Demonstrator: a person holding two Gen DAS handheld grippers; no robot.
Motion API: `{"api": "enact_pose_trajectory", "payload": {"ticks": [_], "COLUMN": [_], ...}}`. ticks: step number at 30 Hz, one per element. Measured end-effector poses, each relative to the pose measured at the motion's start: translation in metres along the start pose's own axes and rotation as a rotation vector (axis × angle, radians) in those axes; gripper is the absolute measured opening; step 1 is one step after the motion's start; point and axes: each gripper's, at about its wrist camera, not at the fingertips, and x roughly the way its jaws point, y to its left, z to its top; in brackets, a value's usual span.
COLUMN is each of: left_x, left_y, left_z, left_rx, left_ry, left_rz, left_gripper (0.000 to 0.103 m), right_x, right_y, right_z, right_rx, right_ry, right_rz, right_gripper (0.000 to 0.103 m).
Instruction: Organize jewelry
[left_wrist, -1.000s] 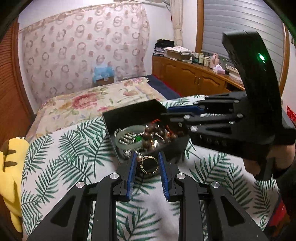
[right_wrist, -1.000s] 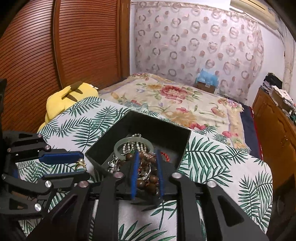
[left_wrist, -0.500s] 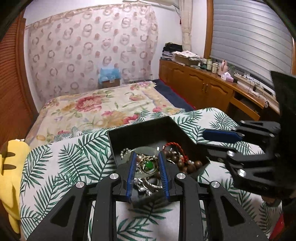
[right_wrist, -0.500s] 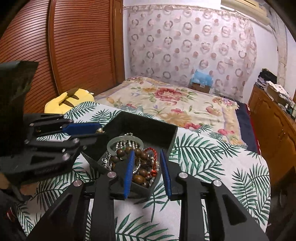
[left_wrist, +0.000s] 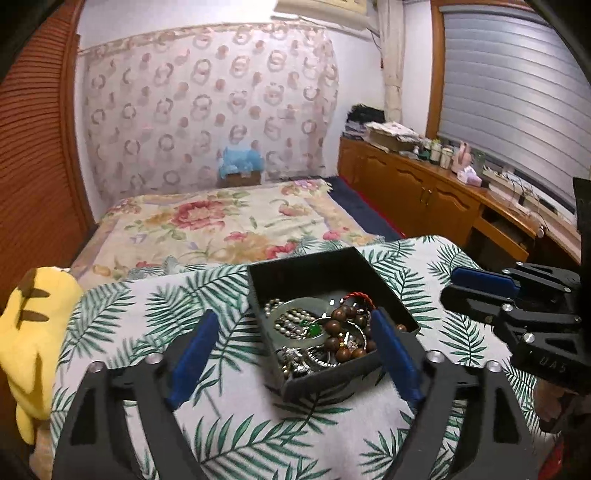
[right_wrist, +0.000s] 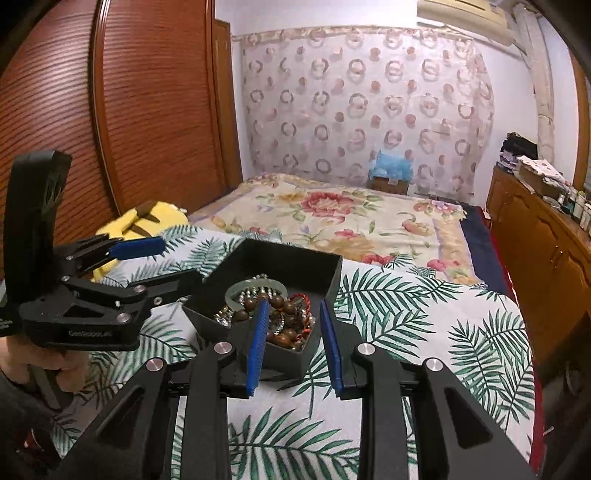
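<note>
Box: a black square open-topped box sits on the palm-leaf printed cloth of the surface.
Jewelry: a pale green jade bangle, brown wooden beads and silver chains lie heaped inside the box.
Left gripper: fingers have just been opening; spread wide, straddling the box's near corner, gripping nothing.
Right gripper: fingers have been opening slightly; apart, clear of the box's near corner.

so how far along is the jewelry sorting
Mostly done: the black box holds a jade bangle, wooden beads and chains. Nothing in hand: the left tongs have just been opening and are empty, and so are the right tongs. No loose jewelry shows on the leaf-print cloth.
</note>
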Motion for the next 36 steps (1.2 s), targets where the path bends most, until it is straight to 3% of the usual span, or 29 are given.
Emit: {"api": "enact_pose_trajectory", "payload": {"ticks": [3, 6, 20, 36], "left_x": [-0.016, -0.029, -0.081, -0.099], "left_y": [0.003, 0.004, 0.001, -0.001], "left_z": [0.0, -0.002, -0.019, -0.031], "left_rx": [-0.014, -0.011, -0.036, -0.053], "left_ry": [-0.028, -0.042, -0.071, -0.081], "left_rz": [0.013, 0.027, 0.063, 0.088], "left_gripper": [0.095, 0.095, 0.095, 0.095], "right_x": [-0.013, -0.025, -0.081, -0.085], "right_y": [0.0, 0.004, 0.016, 0.01], "right_z": [0.001, 0.001, -0.013, -0.031], "right_rx": [0.027, 0.036, 0.081, 0.114], "right_ry": [-0.029, -0.053, -0.154, -0.153], "right_rz": [0.009, 0.007, -0.12, -0.166], "right_gripper": [0.044, 0.048, 0.101, 0.101]}}
